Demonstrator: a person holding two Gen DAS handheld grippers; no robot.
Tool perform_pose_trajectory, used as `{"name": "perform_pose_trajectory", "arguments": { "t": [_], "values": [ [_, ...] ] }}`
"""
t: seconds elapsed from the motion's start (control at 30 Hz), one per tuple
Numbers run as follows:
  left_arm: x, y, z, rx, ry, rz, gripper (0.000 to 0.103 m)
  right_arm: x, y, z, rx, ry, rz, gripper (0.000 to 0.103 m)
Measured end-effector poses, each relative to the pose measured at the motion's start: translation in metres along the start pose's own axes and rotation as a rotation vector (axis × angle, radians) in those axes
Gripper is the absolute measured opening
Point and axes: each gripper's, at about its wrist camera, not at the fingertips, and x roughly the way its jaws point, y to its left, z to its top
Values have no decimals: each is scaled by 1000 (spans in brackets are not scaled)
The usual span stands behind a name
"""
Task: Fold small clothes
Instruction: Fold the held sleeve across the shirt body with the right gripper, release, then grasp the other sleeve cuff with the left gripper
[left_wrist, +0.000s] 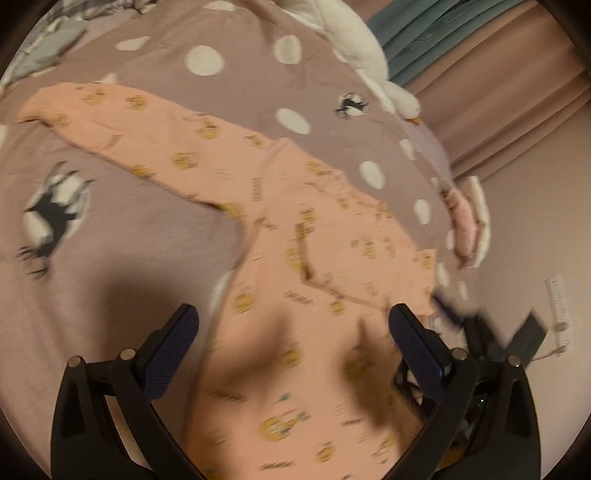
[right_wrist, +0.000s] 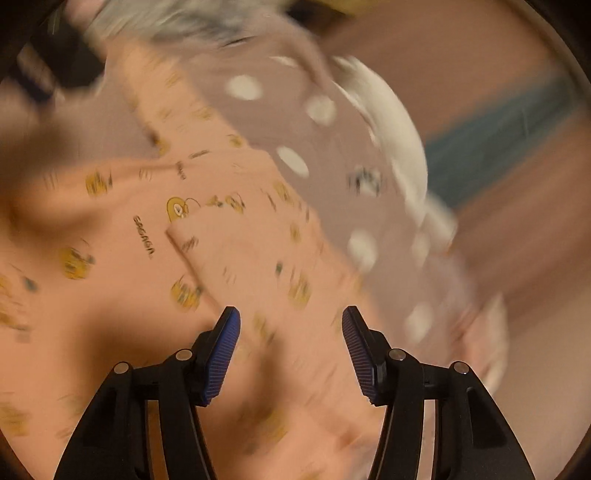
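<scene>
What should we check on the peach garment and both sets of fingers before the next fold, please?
1. Left gripper open, nothing between its fingers: ok.
2. Right gripper open, fingers clear of cloth: ok.
3. One side of the peach garment already folded over: ok.
4. Long sleeve folded in: not ok, it lies stretched out on the dotted bedspread.
5. Garment lies flat, no wrinkles: cannot tell, the pictures are blurred.

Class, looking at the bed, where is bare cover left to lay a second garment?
Free: the dotted cover left of the peach garment, under its outstretched sleeve, and the strip between sleeve and white plush toy. Crowded: the right edge by the pink cloth.
</scene>
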Motion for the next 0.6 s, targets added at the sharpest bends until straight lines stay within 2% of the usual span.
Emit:
{"name": "perform_pose_trajectory", "arguments": {
  "t": [0.13, 0.2, 0.27, 0.37, 0.43, 0.6],
  "values": [
    [35, -15, 15, -13, 39, -137, 101, -12, -40, -56, 418, 25, 222, 56],
    [58, -18, 19, -47, 88, -219, 99, -12, -39, -85, 560, 35, 273, 56],
    [80, -18, 22, -83, 143, -266, 90, -16, -38, -106, 667, 35, 311, 57],
    [99, -14, 23, -122, 175, -243, 82, -27, -34, -127, 732, 36, 326, 57],
    [104, -11, 20, -154, 181, -257, 77, -29, -35, -133, 745, 37, 320, 57],
    [109, -7, 12, -197, 194, -255, 77, -30, -40, -141, 792, 33, 314, 57]
  ]
}}
